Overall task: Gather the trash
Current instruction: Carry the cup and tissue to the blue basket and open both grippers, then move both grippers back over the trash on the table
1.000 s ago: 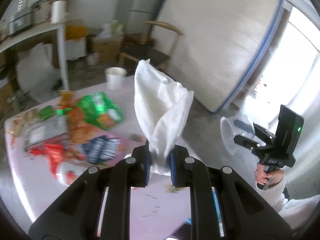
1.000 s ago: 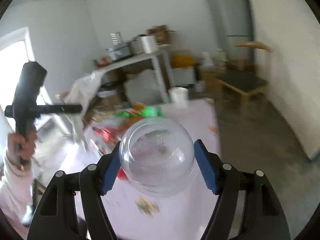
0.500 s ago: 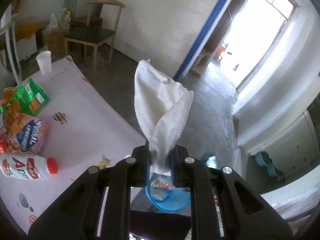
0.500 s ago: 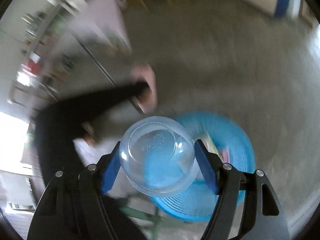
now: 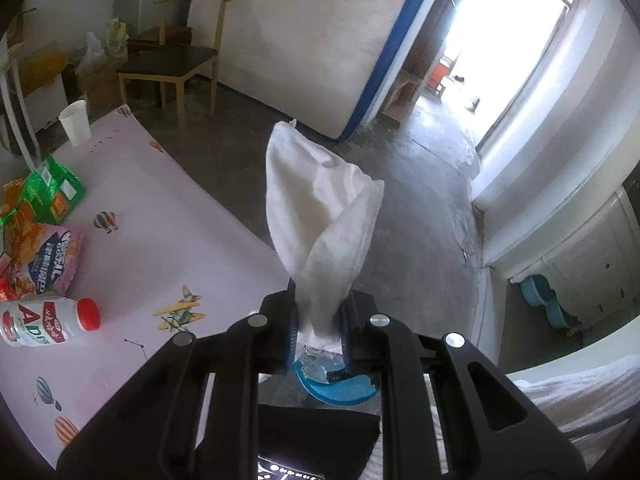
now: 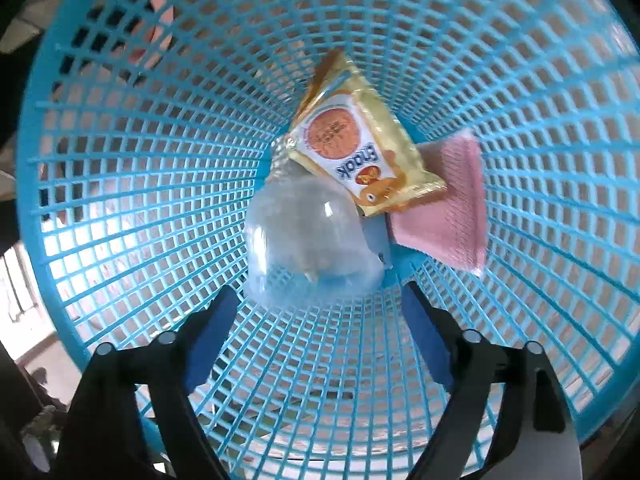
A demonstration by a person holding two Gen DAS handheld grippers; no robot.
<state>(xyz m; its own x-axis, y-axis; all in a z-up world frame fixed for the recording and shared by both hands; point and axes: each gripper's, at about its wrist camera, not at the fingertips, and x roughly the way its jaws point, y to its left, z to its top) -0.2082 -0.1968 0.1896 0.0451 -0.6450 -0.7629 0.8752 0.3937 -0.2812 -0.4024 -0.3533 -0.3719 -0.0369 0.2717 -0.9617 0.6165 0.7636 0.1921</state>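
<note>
My left gripper (image 5: pixel 318 330) is shut on a white crumpled tissue (image 5: pixel 320 216) that stands up between the fingers, held past the table's edge and above the blue mesh trash basket (image 5: pixel 340 388) on the floor. My right gripper (image 6: pixel 316 320) is open, down inside the basket (image 6: pixel 160 160). A clear plastic cup (image 6: pixel 308 240) lies loose in the basket bottom just beyond its fingertips, beside a yellow snack wrapper (image 6: pixel 360 148) and a pink cloth (image 6: pixel 448 208).
A pink table (image 5: pixel 152 216) at the left holds a white yogurt bottle with a red cap (image 5: pixel 48 324), snack bags (image 5: pixel 44 264) (image 5: pixel 56 192) and a white paper cup (image 5: pixel 76 122). A wooden chair (image 5: pixel 176 56) stands behind. Bright doorway at right.
My right gripper went down into the basket, opened and let go of the clear cup, which now lies in the basket. My left gripper has barely moved and stays shut on the tissue.
</note>
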